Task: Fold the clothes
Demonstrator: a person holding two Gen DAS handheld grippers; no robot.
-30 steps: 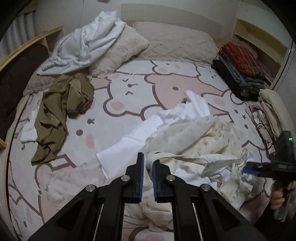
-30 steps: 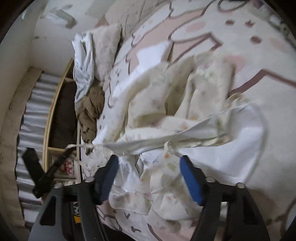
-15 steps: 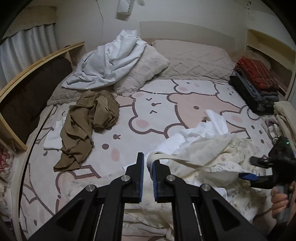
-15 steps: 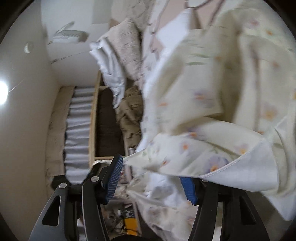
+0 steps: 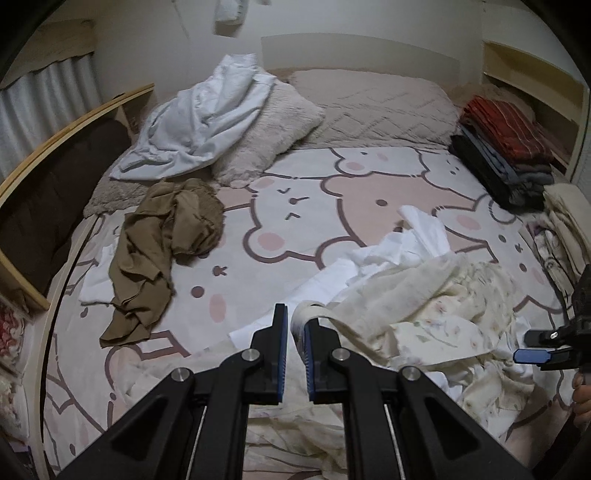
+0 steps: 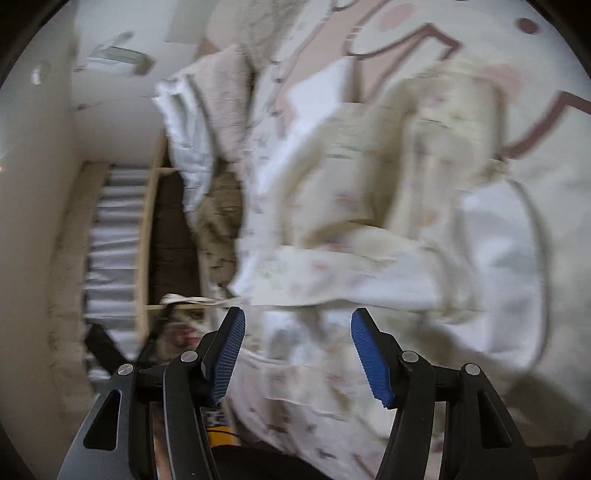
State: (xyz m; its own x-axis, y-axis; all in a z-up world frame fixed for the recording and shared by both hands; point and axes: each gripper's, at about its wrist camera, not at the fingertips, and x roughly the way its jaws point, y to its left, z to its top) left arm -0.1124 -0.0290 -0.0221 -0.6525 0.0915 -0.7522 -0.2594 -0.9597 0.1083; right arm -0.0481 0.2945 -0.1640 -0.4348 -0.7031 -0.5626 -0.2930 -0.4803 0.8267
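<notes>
Left wrist view: floral garment's strap [image 5: 354, 332] rightward from left hand-held gripper [image 5: 294, 332].

A bed [image 5: 303, 206] with a bear-print cover fills the room. Far: white wall [image 5: 332, 18], beige pillows [image 5: 376, 107]. Left: wooden rail [image 5: 74, 114], pleated curtain [image 5: 48, 96]. Right: shelf unit [image 5: 535, 74].

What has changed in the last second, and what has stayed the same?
The left gripper has lifted: its view now takes in more of the wall and the far side of the bed, and the cream strap of the floral garment has risen with it. The right gripper swung around the garment without closing on it. The left stays shut on the strap, the right stays open; the brown garment and folded stack have not moved.
</notes>
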